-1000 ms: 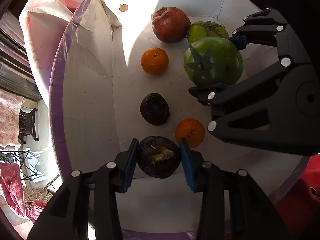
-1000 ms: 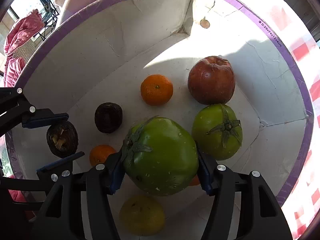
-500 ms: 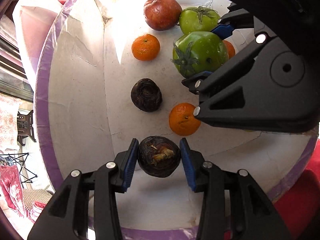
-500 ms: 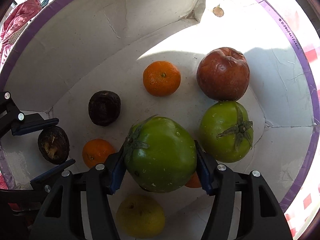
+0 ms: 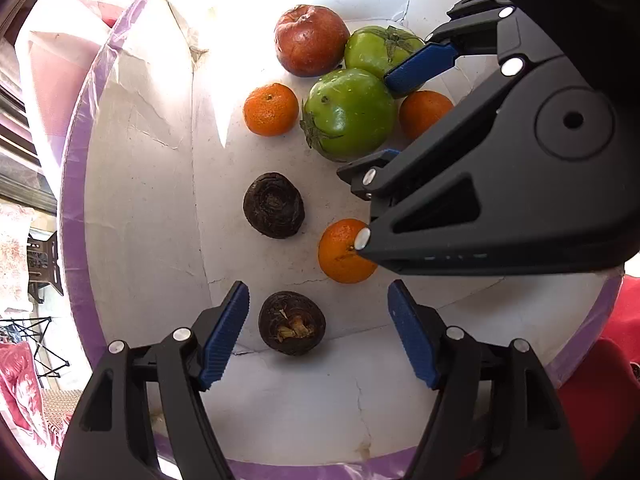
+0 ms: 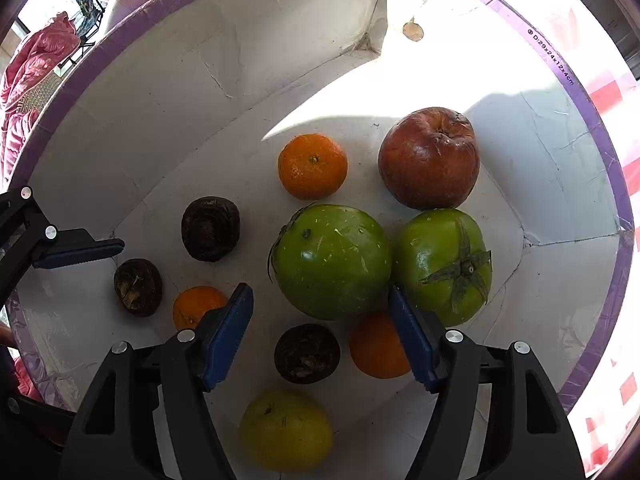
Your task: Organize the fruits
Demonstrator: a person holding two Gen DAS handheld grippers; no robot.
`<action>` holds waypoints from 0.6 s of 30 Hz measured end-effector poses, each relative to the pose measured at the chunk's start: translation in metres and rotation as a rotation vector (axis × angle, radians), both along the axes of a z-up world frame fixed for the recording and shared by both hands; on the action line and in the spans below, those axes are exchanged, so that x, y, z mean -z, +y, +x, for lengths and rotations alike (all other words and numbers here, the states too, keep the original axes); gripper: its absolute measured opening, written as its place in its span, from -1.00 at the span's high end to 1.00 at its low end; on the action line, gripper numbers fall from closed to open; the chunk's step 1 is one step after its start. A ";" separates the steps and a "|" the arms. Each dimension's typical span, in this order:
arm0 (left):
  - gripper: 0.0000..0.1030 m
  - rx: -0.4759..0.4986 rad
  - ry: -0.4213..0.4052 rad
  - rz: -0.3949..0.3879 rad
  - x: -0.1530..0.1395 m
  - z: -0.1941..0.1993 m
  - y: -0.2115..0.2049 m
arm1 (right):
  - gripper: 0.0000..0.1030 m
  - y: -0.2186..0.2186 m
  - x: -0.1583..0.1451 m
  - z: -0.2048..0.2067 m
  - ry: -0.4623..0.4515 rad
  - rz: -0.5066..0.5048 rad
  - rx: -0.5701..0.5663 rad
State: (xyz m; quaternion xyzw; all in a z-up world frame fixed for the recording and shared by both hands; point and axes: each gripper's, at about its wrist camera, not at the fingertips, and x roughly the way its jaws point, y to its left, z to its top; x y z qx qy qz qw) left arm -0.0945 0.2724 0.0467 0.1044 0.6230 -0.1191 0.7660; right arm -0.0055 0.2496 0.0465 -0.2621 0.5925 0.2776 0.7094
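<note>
The dark fruit (image 5: 291,323) is lying on the floor of the white box (image 5: 140,200), between the blue pads of the left gripper (image 5: 319,316) but not touching them; this claw is standing wide. The big green tomato (image 6: 332,261) is sitting in the middle of the box, just beside a smaller tomato (image 6: 444,265) and near an apple (image 6: 429,157). The right gripper (image 6: 321,312) is also standing wide, its pads at both sides of the big tomato's near edge, holding nothing. An orange (image 6: 313,166) is lying behind it.
</note>
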 end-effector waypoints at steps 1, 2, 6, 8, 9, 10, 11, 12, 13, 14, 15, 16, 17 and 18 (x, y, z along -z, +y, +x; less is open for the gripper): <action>-0.54 0.006 0.001 -0.022 -0.001 -0.001 0.001 | -0.47 -0.002 -0.003 0.000 -0.005 0.007 0.008; -0.56 0.010 -0.003 -0.035 -0.003 -0.001 0.000 | -0.56 -0.004 -0.006 0.000 -0.015 0.011 0.017; -0.56 0.017 -0.028 -0.042 -0.010 -0.005 -0.001 | -0.65 -0.009 -0.019 -0.002 -0.061 0.002 0.024; -0.56 0.022 -0.041 -0.048 -0.013 -0.008 0.000 | -0.69 -0.010 -0.026 -0.004 -0.092 -0.009 0.020; -0.56 0.025 -0.047 -0.049 -0.014 -0.009 0.000 | -0.69 -0.010 -0.029 -0.004 -0.107 -0.014 0.018; -0.56 0.028 -0.053 -0.050 -0.016 -0.009 0.000 | -0.69 -0.010 -0.032 -0.008 -0.122 -0.021 0.018; -0.56 0.032 -0.061 -0.050 -0.019 -0.017 0.001 | -0.69 -0.011 -0.034 -0.009 -0.135 -0.027 0.018; -0.57 0.036 -0.069 -0.047 -0.020 -0.018 0.000 | -0.69 -0.012 -0.037 -0.008 -0.145 -0.032 0.018; -0.58 0.042 -0.078 -0.045 -0.023 -0.022 0.002 | -0.69 -0.011 -0.039 -0.009 -0.153 -0.035 0.020; -0.59 0.050 -0.090 -0.042 -0.026 -0.025 0.000 | -0.69 -0.014 -0.041 -0.013 -0.161 -0.037 0.024; -0.62 0.058 -0.104 -0.038 -0.029 -0.027 -0.001 | -0.69 -0.015 -0.043 -0.013 -0.168 -0.038 0.029; -0.75 0.067 -0.123 -0.032 -0.035 -0.029 -0.006 | -0.70 -0.015 -0.045 -0.014 -0.170 -0.036 0.035; -0.97 0.078 -0.147 -0.017 -0.041 -0.032 -0.007 | -0.70 -0.013 -0.047 -0.014 -0.171 -0.034 0.043; -0.96 0.096 -0.172 -0.001 -0.044 -0.035 -0.009 | -0.70 -0.014 -0.048 -0.013 -0.172 -0.033 0.048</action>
